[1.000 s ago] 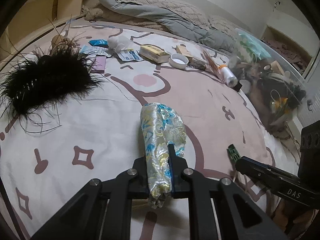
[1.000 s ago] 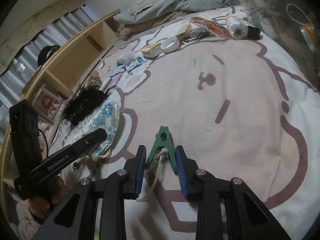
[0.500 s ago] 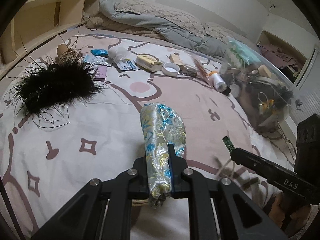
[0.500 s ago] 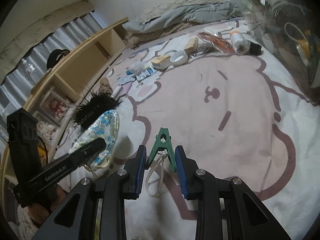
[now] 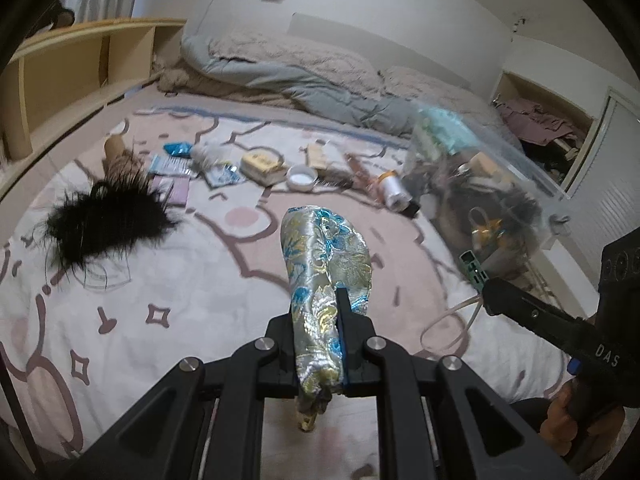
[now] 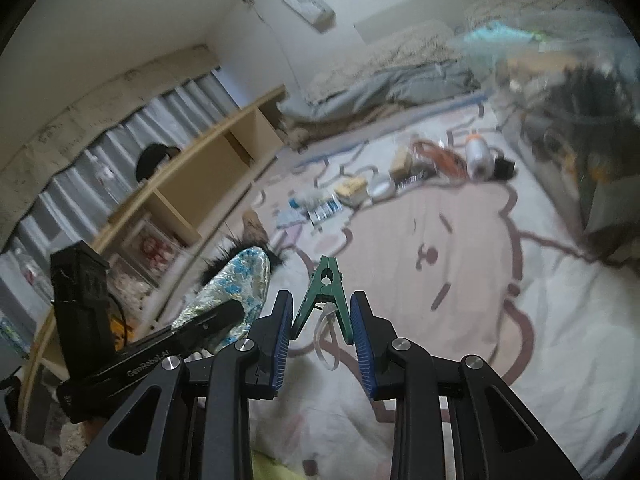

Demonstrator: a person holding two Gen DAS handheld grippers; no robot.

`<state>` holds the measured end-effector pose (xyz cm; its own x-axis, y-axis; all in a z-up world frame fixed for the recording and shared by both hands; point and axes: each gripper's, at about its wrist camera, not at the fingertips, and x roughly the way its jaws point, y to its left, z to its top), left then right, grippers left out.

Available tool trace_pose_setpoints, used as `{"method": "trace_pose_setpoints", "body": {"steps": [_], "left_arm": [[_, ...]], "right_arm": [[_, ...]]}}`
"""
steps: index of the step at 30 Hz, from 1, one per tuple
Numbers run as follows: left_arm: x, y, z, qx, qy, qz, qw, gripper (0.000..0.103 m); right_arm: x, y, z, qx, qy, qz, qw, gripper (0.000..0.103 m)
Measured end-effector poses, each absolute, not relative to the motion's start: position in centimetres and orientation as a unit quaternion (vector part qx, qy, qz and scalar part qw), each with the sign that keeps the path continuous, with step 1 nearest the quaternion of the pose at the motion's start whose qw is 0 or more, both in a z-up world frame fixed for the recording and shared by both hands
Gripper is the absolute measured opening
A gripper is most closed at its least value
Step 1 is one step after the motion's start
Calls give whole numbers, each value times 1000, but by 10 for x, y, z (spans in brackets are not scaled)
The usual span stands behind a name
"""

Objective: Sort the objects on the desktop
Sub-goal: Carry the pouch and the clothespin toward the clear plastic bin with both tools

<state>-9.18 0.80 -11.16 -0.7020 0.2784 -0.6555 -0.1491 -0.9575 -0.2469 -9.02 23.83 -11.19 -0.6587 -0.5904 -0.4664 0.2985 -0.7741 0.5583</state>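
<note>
My left gripper (image 5: 319, 334) is shut on a silver and blue brocade pouch (image 5: 325, 265) and holds it above the patterned bedspread (image 5: 200, 280). The pouch also shows in the right wrist view (image 6: 232, 292), at the left. My right gripper (image 6: 320, 322) is shut on a green clip (image 6: 326, 290) with a white cord loop (image 6: 326, 342) hanging from it, lifted off the bedspread. The clip's tip (image 5: 472, 270) and the cord show at the right of the left wrist view.
A black feather tuft (image 5: 104, 224) lies at the left. Packets, a yellow box (image 5: 262, 166), a white jar lid (image 5: 301, 178) and a white bottle (image 5: 390, 192) lie farther back. A clear bag of items (image 5: 480, 184) stands at the right. A wooden shelf (image 6: 192, 184) runs along the left.
Both grippers have risen with their objects, so the bedspread looks farther away. The clip and its cord have come up off the bedspread.
</note>
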Motion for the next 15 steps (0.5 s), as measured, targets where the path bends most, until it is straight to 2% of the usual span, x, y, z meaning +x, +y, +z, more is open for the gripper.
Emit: {"method": "trace_pose_setpoints", "body": {"steps": [15], "left_arm": [[-88,76,-47,-315,-70,931,170,14]], "right_arm": [[-78,335,-9,235,-188,-926,229,30]]}}
